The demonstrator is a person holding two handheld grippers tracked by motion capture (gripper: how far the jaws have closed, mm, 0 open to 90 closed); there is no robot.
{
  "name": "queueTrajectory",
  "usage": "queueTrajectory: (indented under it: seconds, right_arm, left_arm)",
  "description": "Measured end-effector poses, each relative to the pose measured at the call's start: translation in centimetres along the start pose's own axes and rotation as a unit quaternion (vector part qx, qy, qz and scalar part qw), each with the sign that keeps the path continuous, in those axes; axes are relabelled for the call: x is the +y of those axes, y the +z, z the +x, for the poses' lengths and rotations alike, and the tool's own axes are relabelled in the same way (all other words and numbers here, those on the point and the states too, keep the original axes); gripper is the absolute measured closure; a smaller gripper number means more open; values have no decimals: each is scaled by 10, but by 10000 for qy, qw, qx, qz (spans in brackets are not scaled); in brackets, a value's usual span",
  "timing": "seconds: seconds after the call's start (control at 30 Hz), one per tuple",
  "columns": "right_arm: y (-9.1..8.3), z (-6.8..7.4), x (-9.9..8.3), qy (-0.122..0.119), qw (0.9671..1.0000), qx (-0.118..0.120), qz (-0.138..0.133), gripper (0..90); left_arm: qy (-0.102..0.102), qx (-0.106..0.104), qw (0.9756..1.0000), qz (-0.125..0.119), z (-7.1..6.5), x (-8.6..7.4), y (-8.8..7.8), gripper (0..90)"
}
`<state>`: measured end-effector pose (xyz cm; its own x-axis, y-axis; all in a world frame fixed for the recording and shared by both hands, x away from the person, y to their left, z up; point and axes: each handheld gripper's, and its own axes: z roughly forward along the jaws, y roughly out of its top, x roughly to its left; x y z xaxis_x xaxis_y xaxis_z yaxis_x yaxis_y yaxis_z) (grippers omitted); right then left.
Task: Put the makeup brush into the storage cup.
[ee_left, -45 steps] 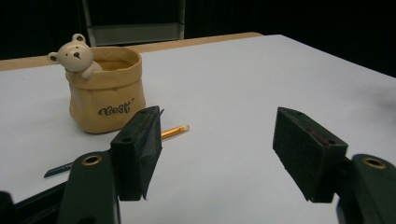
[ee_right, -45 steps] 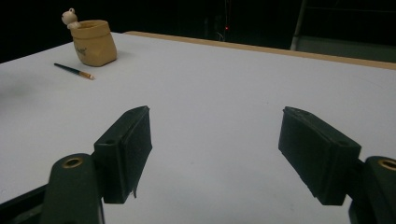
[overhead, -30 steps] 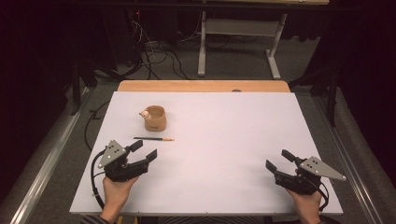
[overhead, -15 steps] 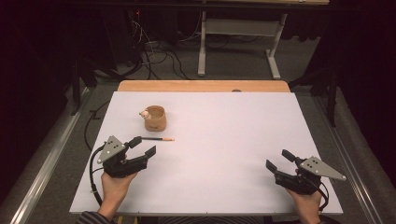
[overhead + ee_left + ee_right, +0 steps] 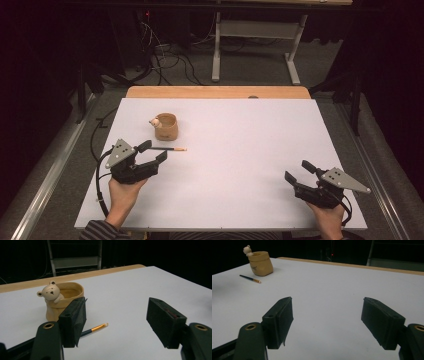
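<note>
A tan ceramic pot with a small bear on its rim (image 5: 166, 126) (image 5: 62, 300) (image 5: 260, 263) stands at the table's left middle. A dark pencil with a gold band and pale tip (image 5: 170, 148) (image 5: 96, 328) (image 5: 250, 278) lies flat just in front of the pot. My left gripper (image 5: 153, 151) (image 5: 116, 320) is open, low over the table, with one jaw right at the pencil's dark end and nothing between the jaws. My right gripper (image 5: 299, 171) (image 5: 328, 320) is open near the front right, far from both objects.
The white tabletop (image 5: 240, 150) spreads wide between the two grippers. A wooden strip (image 5: 217, 92) runs along its far edge. Beyond it stand a grey table frame (image 5: 252, 45) and cables on the floor (image 5: 170, 55). Metal rails run along both sides.
My left gripper has moved forward and up the table toward the pencil, and one jaw now reaches its dark end. The right gripper has stayed put.
</note>
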<state>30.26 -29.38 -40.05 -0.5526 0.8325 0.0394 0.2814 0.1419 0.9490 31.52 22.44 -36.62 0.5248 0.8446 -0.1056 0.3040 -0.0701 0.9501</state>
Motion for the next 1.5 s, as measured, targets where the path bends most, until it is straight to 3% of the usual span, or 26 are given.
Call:
queueTrajectory:
  seconds: [0.63,1.3,1.5]
  right_arm:
    - [0,0,0,2,10000,-10,-2,274]
    - [0,0,0,-25,10000,-6,11,275]
    - [1,0,0,-29,10000,-10,24,275]
  left_arm:
    - [137,57,9999,-34,4,28,18,328]
    - [50,54,10000,36,13,44,36,323]
    - [150,30,9998,121,15,49,42,319]
